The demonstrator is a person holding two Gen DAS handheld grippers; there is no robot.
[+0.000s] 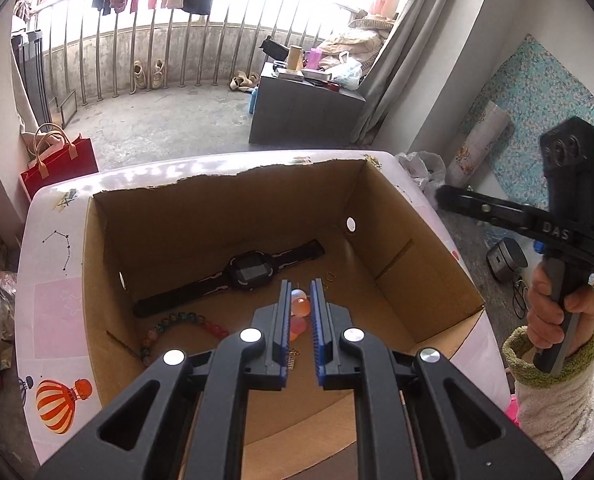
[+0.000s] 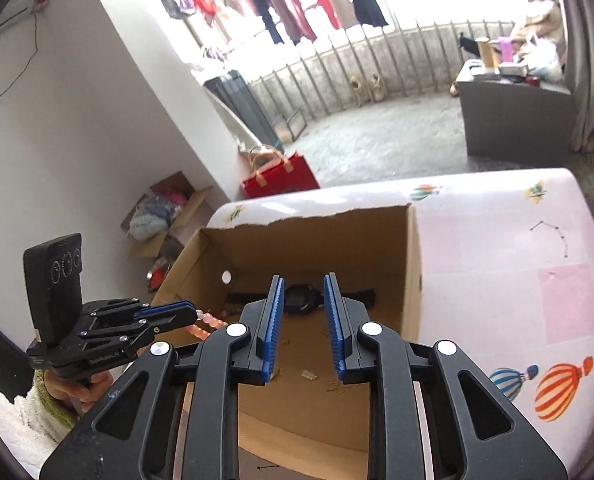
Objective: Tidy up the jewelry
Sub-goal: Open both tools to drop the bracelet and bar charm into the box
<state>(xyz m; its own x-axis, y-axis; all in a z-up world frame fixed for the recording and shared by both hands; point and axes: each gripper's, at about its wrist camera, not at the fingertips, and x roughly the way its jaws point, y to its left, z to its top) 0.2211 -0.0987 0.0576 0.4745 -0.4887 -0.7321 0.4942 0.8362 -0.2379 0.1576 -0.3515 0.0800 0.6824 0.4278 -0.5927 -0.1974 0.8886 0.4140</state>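
Note:
An open cardboard box (image 1: 417, 280) stands on a pink patterned table (image 1: 57, 304). Inside lie a black smartwatch (image 1: 245, 274), a multicoloured bead bracelet (image 1: 177, 324) and small gold pieces (image 1: 329, 278). My left gripper (image 1: 301, 292) is shut on a pink-orange bead bracelet (image 1: 300, 307) and holds it over the box; the bracelet (image 2: 207, 326) hangs from its fingers (image 2: 169, 312) in the right wrist view. My right gripper (image 2: 303, 292) is open and empty above the box (image 2: 413, 280), over the watch (image 2: 303, 298). Small gold pieces (image 2: 309, 374) lie on the box floor.
The table (image 2: 517, 248) extends right of the box. A red bag (image 1: 61, 162) stands on the floor behind the table. A grey cabinet (image 1: 301, 110) with clutter stands near the balcony railing. An open carton (image 2: 165, 216) of items sits by the wall.

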